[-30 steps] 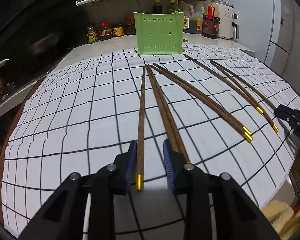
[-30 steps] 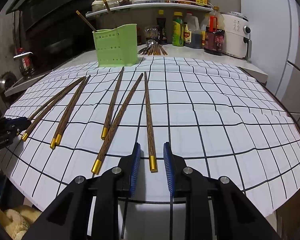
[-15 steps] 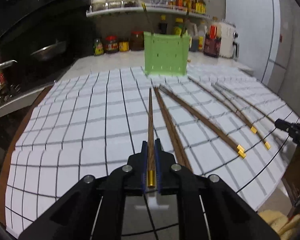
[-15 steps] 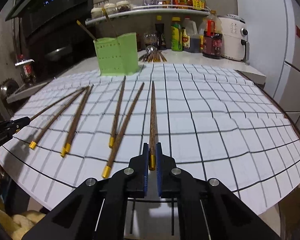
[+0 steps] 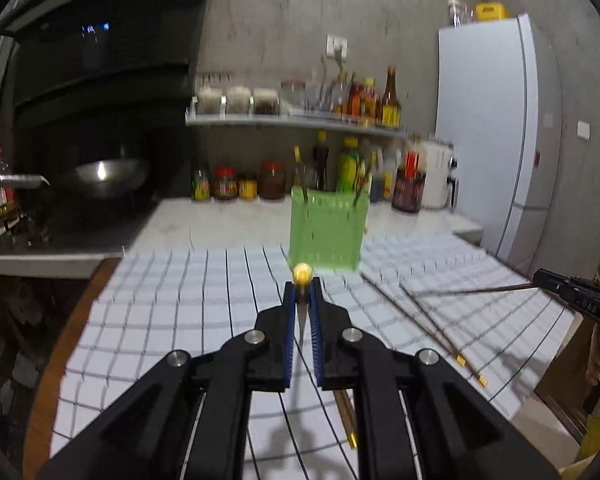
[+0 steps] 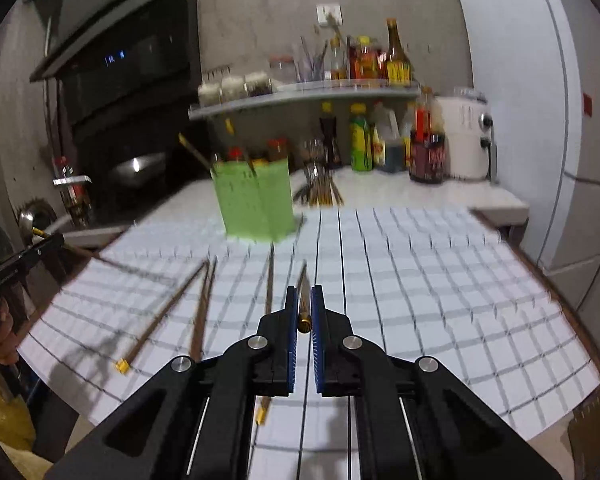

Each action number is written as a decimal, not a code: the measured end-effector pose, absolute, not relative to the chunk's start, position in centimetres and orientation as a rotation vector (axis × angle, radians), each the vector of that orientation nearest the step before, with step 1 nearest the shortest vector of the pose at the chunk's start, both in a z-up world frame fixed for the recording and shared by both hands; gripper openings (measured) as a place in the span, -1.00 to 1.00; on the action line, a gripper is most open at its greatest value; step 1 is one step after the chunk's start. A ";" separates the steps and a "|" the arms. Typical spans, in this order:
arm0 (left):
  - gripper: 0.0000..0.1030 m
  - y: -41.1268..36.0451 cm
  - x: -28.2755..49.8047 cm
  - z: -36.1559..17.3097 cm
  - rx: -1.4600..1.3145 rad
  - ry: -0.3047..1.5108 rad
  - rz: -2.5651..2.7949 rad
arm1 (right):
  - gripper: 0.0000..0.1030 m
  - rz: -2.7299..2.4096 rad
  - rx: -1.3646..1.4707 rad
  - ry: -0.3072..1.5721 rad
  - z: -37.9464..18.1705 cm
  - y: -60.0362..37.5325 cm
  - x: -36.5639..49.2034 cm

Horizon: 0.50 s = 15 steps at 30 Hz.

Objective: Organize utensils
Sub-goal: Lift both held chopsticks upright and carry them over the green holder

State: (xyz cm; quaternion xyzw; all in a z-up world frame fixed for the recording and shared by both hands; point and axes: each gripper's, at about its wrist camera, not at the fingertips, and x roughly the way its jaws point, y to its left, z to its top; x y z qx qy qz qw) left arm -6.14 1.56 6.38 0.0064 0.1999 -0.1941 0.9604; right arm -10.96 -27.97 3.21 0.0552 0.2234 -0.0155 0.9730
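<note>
- The left gripper pinches one chopstick between its blue pads, right at the gold end cap; in its own view only the cap shows, end-on, so I cannot tell how the shaft hangs beyond it.
- The right gripper likewise pinches a chopstick near its gold cap, the shaft running forward and down toward the cloth.
- Both grips sit at the very end of a long stick. Risk: the far end acts as a lever, so a quick swing could make the stick pivot or slide out between the pads.
- The green holder stands upright at the far edge of the cloth, with a few sticks already leaning in it. Risk: a drooping tip could hit the rim or outer wall instead of going in, and push the light holder over or along the counter.
- Sticks already inside could block a new one and leave it propped half out.
- Both hands head for one small opening; arriving together, the two sticks or grippers could knock each other.
- Several loose chopsticks lie on the cloth below; a trailing tip could sweep them toward the table edge.
</note>
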 end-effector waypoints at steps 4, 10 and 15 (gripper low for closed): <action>-0.87 2.5 -6.5 7.8 -0.012 0.359 -0.398 | -0.86 -0.037 0.088 0.398 5.5 -27.7 -11.0; -0.87 2.8 -6.4 7.8 -0.017 0.347 -0.383 | -0.86 -0.044 0.065 0.345 8.0 -27.4 -10.7; -0.87 3.0 -6.2 7.7 -0.022 0.346 -0.382 | -0.86 -0.048 0.047 0.316 9.2 -27.2 -10.7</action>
